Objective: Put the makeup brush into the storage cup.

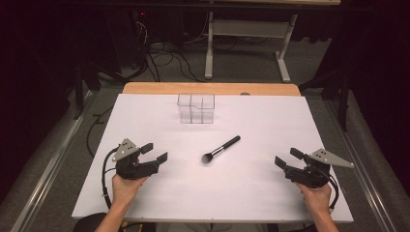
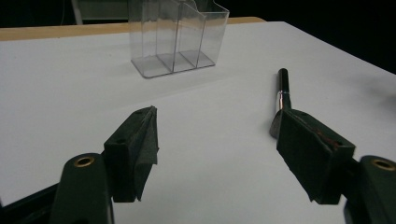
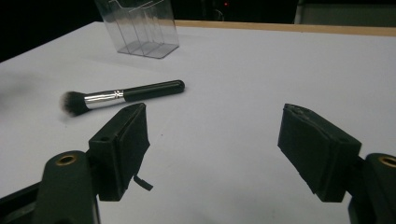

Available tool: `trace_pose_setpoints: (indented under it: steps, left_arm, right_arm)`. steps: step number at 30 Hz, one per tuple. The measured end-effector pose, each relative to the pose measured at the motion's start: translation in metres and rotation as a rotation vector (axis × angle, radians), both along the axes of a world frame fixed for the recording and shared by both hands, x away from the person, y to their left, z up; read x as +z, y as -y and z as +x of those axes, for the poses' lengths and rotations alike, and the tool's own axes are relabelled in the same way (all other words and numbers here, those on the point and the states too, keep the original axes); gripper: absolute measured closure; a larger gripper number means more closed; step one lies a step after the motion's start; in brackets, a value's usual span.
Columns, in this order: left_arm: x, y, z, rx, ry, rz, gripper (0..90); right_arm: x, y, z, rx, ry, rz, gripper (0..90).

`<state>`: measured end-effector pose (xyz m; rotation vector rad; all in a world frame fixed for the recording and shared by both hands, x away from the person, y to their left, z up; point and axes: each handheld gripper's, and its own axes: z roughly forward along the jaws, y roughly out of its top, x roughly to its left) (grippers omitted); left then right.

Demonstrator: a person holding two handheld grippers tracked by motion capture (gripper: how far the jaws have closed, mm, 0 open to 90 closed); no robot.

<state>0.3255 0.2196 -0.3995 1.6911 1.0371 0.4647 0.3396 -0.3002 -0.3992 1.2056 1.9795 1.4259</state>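
A makeup brush (image 1: 221, 149) with a black handle, silver ferrule and dark bristles lies flat near the middle of the white table (image 1: 261, 193). Behind it stands a clear plastic organizer (image 1: 196, 108) with several compartments. My left gripper (image 1: 155, 152) rests at the left, open and holding nothing, its jaws pointing right toward the brush. My right gripper (image 1: 289, 157) rests at the right, open and holding nothing, aimed left. In the left gripper view the brush (image 2: 282, 91) is partly behind the right jaw, and the organizer (image 2: 176, 37) stands ahead. The right gripper view has the brush (image 3: 122, 96) and organizer (image 3: 139, 27) at upper left.
The table's wooden far edge (image 1: 212, 88) runs behind the organizer. Beyond it are a white desk frame (image 1: 246, 43) and cables (image 1: 164, 58) on the floor. Metal rails (image 1: 53, 154) run along both sides of the table.
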Motion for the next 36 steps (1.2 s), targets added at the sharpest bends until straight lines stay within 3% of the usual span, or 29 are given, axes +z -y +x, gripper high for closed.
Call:
trace_pose_setpoints:
  steps: [12, 18, 25, 36]
  left_arm:
    - [0.001, -0.002, -0.001, 0.005, 0.003, -0.007, 29.6]
    - [0.0, -0.001, 0.0, 0.008, -0.001, -0.007, 29.5]
    - [0.0, -0.002, -0.001, 0.009, -0.001, -0.013, 29.4]
    - [0.0, -0.002, -0.001, 0.009, -0.002, -0.017, 29.4]
  right_arm:
    - [0.005, -0.008, 0.007, 0.018, 0.0, 0.012, 25.9]
    - [0.012, -0.02, 0.015, 0.042, 0.016, 0.004, 25.9]
    - [0.014, -0.033, 0.024, 0.071, 0.005, -0.006, 26.7]
    - [0.02, -0.047, 0.03, 0.094, 0.021, 0.008, 26.8]
